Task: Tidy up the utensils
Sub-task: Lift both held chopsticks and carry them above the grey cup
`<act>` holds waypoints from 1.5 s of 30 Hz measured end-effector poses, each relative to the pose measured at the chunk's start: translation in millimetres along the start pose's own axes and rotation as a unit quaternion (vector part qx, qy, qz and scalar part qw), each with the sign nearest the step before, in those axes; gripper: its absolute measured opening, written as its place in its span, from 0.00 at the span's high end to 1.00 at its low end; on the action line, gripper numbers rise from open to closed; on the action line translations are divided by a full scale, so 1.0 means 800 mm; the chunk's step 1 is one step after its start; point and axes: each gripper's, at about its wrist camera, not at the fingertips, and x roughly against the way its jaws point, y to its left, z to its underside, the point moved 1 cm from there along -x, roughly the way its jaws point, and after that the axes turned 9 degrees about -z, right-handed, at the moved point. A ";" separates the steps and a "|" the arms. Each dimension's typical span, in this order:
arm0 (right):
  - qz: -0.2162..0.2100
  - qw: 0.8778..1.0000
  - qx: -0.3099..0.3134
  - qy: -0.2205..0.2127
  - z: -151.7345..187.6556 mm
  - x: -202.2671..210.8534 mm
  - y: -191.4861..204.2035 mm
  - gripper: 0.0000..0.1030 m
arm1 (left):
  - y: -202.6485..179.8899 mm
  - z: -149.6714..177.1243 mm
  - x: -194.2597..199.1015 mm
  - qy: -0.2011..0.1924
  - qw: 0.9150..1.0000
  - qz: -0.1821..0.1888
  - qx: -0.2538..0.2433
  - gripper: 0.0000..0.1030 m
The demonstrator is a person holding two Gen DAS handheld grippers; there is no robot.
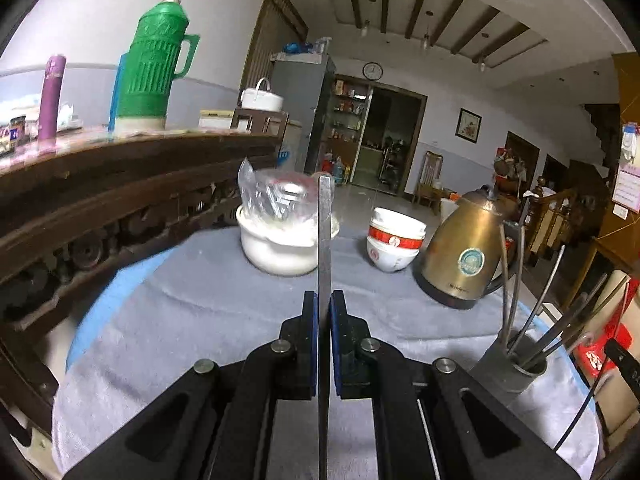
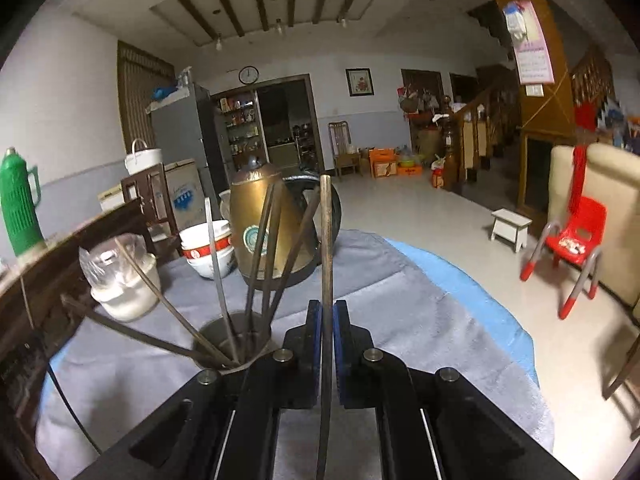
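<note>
At lower centre the left gripper (image 1: pixel 324 304) has its two blue-padded fingers (image 1: pixel 311 344) pressed against a flat metal utensil (image 1: pixel 325 232) that stands upright up the middle of the frame. A grey cloth (image 1: pixel 208 312) covers the table. Behind the utensil sits a white pot (image 1: pixel 276 248) with a clear plastic bag (image 1: pixel 272 192) on top. Right of it are stacked red-and-white bowls (image 1: pixel 394 242), then a brass-coloured kettle (image 1: pixel 466 252). At lower right a grey holder (image 1: pixel 506 370) holds several thin utensils (image 1: pixel 540 304) that lean outward. At upper left a green thermos (image 1: pixel 154 64) and a purple bottle (image 1: pixel 53 98) stand on a dark wooden sideboard (image 1: pixel 120 184).
</note>
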 end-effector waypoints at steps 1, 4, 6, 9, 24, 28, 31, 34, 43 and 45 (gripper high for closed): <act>0.001 1.000 0.004 0.000 0.004 0.002 0.002 0.94 | 0.005 0.003 0.001 0.002 1.000 -0.003 0.002 0.94; 0.003 1.000 0.024 -0.001 0.012 0.009 0.013 0.94 | 0.016 0.007 0.015 -0.014 1.000 -0.009 0.004 0.94; -0.001 1.000 0.028 0.000 0.017 0.017 0.018 0.94 | 0.020 0.007 0.025 -0.016 1.000 -0.004 0.005 0.94; -0.007 0.999 0.032 0.001 0.024 0.030 0.023 0.94 | 0.026 0.009 0.047 -0.024 1.000 0.003 -0.001 0.94; -0.020 1.000 0.002 0.000 0.048 0.093 -0.003 0.94 | 0.044 0.033 0.125 -0.022 0.999 0.044 -0.012 0.93; -0.026 1.000 0.014 -0.002 0.051 0.123 -0.003 0.94 | 0.048 0.040 0.136 -0.020 0.998 0.049 -0.018 0.93; -0.027 0.999 0.021 -0.001 0.058 0.145 -0.004 0.93 | 0.051 0.044 0.142 -0.017 0.998 0.052 -0.019 0.93; -0.030 0.999 0.023 0.001 0.065 0.162 -0.005 0.93 | 0.055 0.047 0.147 -0.016 0.998 0.052 -0.018 0.93; -0.041 0.999 0.005 0.008 0.069 0.178 -0.009 0.93 | 0.061 0.043 0.150 -0.012 0.998 0.059 -0.006 0.93; -0.046 0.999 -0.002 0.003 0.061 0.174 -0.010 0.94 | 0.061 0.036 0.153 -0.016 0.998 0.065 -0.002 0.93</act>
